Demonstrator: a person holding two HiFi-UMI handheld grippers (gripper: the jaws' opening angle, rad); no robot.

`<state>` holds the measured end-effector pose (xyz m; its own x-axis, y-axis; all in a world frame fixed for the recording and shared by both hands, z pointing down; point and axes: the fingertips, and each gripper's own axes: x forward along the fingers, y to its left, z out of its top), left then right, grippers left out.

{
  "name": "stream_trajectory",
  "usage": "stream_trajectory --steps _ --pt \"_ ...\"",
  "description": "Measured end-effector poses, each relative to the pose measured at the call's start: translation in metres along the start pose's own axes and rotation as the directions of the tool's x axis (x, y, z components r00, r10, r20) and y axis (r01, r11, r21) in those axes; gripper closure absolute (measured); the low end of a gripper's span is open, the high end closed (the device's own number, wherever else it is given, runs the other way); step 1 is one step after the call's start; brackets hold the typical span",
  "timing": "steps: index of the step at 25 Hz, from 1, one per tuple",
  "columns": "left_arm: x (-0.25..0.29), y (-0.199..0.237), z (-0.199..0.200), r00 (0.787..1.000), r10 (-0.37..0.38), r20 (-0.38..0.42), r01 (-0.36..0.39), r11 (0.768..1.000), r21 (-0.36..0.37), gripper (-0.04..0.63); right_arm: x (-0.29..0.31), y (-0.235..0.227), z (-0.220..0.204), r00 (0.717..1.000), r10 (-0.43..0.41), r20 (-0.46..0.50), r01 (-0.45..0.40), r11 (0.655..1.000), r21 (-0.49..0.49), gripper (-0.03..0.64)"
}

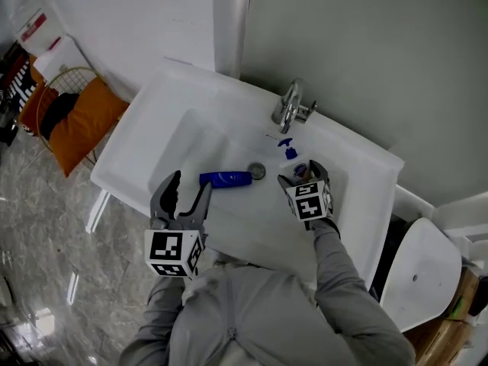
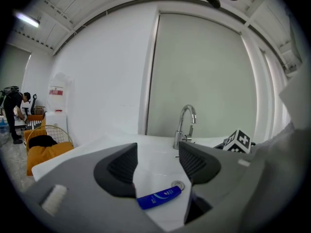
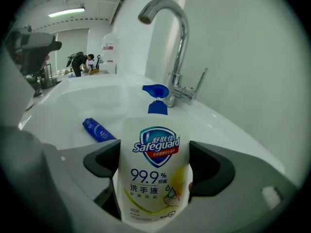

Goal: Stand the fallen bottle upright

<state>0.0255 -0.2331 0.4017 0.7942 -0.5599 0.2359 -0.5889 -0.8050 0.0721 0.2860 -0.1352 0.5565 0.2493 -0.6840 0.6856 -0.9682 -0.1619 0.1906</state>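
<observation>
- A person stands over a white sink (image 1: 152,101) with a two-jaw tool in each hand, seen from a head-mounted camera.
- The right tool (image 3: 155,166) is clenched on a white Safeguard hand-soap bottle (image 3: 154,144), one jaw pressed to each side of its lower body.
- The hand-soap bottle is upright, its blue pump head (image 3: 155,92) at the top and its label facing the right gripper view's camera.
- In the head view the bottle sits at the right rear of the basin, just in front of the chrome faucet (image 1: 290,105). No view shows whether its base touches the basin.
- The left tool (image 2: 158,165) is released, its jaws wide apart with nothing between them, and it hangs over the front of the basin.
- A blue bottle (image 1: 225,179) lies on its side on the basin floor, one end just beside the drain (image 1: 258,171). It lies beyond the left tool's tips and untouched.
- The blue bottle lies between the two tools, apart from the hand-soap bottle.
- To the left of the sink, an orange cushion (image 1: 80,124) rests in a wire basket (image 1: 65,75) on the grey marbled floor (image 1: 46,235).
</observation>
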Motion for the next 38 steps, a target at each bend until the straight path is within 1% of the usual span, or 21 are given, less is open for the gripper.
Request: stream_trajectory --steps 3,7,9,12,14,16,18,24,29,35,38 --pt "0.006 -0.009 0.003 0.999 -0.033 -0.002 0.033 0.999 0.018 0.281 -0.028 -0.027 0.008 0.992 -0.092 0.084 0.086 0.994 0.071 0.186" --pt "0.016 -0.026 0.008 0.997 -0.078 -0.005 0.078 0.996 0.038 0.281 -0.059 -0.068 0.007 0.960 -0.227 0.162 0.200 0.965 0.168 0.186" --pt "0.020 -0.035 0.010 0.995 -0.103 -0.007 0.103 0.993 0.052 0.281 -0.074 -0.088 0.004 0.938 -0.289 0.191 0.246 0.944 0.221 0.187" --pt "0.025 -0.047 0.012 0.991 -0.134 -0.013 0.135 0.989 0.066 0.282 -0.097 -0.118 -0.001 0.893 -0.382 0.238 0.307 0.903 0.299 0.190" --pt "0.028 -0.053 0.012 0.989 -0.148 -0.019 0.149 0.986 0.073 0.281 -0.110 -0.137 -0.007 0.862 -0.438 0.255 0.344 0.875 0.341 0.192" --pt "0.031 -0.060 0.013 0.987 -0.160 -0.025 0.161 0.983 0.083 0.281 -0.120 -0.153 -0.015 0.839 -0.480 0.257 0.372 0.850 0.372 0.196" --pt "0.034 -0.065 0.013 0.985 -0.167 -0.033 0.169 0.981 0.096 0.281 -0.126 -0.166 -0.022 0.822 -0.508 0.256 0.388 0.830 0.401 0.209" --pt "0.042 -0.080 0.013 0.983 -0.175 -0.063 0.182 0.974 0.132 0.281 -0.136 -0.204 -0.039 0.777 -0.570 0.266 0.404 0.776 0.483 0.210" --pt "0.051 -0.090 0.013 0.980 -0.177 -0.095 0.192 0.967 0.169 0.281 -0.137 -0.233 -0.045 0.720 -0.626 0.298 0.413 0.732 0.541 0.210" --pt "0.064 -0.102 0.012 0.976 -0.171 -0.134 0.197 0.957 0.212 0.281 -0.135 -0.264 -0.053 0.647 -0.696 0.310 0.482 0.690 0.540 0.210" --pt "0.072 -0.108 0.013 0.975 -0.169 -0.148 0.200 0.953 0.229 0.281 -0.132 -0.274 -0.056 0.618 -0.721 0.313 0.507 0.670 0.542 0.210"
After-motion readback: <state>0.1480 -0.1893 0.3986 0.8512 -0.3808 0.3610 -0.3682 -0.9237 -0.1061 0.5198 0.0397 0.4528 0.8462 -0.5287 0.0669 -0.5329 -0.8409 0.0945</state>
